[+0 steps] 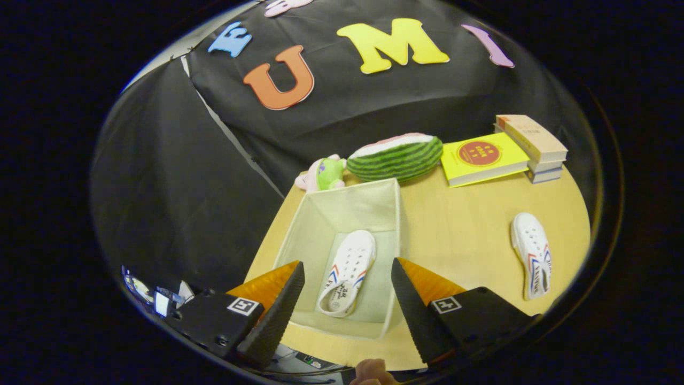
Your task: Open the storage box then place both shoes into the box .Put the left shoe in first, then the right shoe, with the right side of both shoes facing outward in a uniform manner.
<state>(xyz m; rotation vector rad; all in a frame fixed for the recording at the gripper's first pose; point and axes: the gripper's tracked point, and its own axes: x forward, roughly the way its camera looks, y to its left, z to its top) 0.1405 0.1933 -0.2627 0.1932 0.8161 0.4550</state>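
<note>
An open pale fabric storage box [326, 214] stands on the wooden table just ahead of my fingers. One white clog with red and blue stripes [347, 272] lies on the box floor, seen between my two fingers, toe pointing away. The other white clog [530, 254] lies on the table well to the right of the box, beyond my right finger. My gripper [347, 267] hovers above the box's near side, open, with nothing held between its fingers.
Behind the box sit a watermelon-slice plush [396, 156] and a small pink and green plush toy [325, 174]. A yellow book [482, 158] and a stack of books [534, 145] lie at the table's far right. A fingertip [371, 371] shows below the fingers.
</note>
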